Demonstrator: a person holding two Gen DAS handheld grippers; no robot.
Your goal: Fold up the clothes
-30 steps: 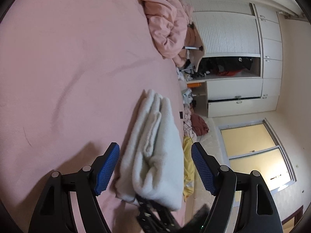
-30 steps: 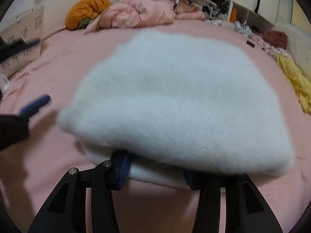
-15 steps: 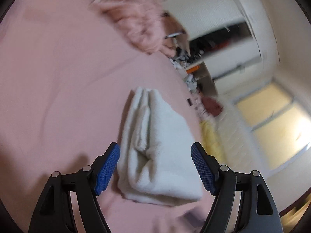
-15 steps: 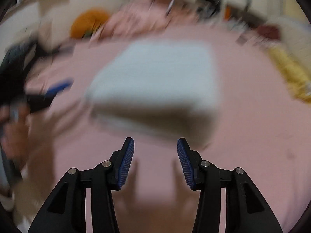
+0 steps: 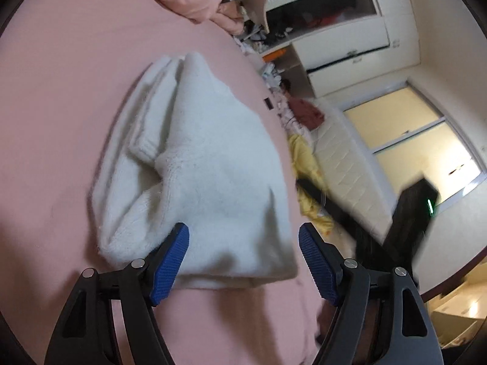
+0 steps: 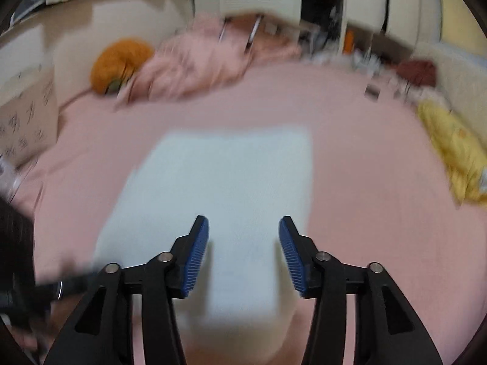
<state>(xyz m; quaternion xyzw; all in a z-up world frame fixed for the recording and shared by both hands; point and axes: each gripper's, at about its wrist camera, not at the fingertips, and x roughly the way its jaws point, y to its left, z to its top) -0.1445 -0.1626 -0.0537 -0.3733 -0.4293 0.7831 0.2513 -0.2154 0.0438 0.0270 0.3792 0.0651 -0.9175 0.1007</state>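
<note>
White and fluffy, the sweater [image 5: 197, 164] lies folded into a thick bundle on the pink bed [image 5: 61, 91], and we see it from both of our cameras. In the left wrist view its layered edges face up and left, with a ribbed cuff tucked into the fold on that side. Our left gripper [image 5: 243, 261] hangs over the near edge of the bundle with its jaws spread wide; the left blue pad [image 5: 170, 264] overlaps the sweater's edge in the picture, though we cannot tell if it touches, and the other pad sits over bare sheet just beside the sweater's corner. Nothing is held between them.

In the right wrist view the sweater [image 6: 219, 188] is a blurred pale rectangle in the middle of the bed [image 6: 380, 182]. Our right gripper [image 6: 243, 252] is above its near end, jaws apart and holding nothing, both pads framed against the white knit.

Beyond the sweater, a heap of pink bedding [image 6: 207, 60] lies at the far end of the bed, with an orange bundle [image 6: 120, 64] to its left. A yellow cloth [image 6: 453, 152] lies off the bed's right edge. A cardboard box [image 6: 27, 115] stands at the left. White cabinets [image 5: 344, 30] and a window [image 5: 426, 146] fill the wall in the left wrist view, where a dark blurred shape [image 5: 408, 222], partly our right gripper's body, crosses the lower right.
</note>
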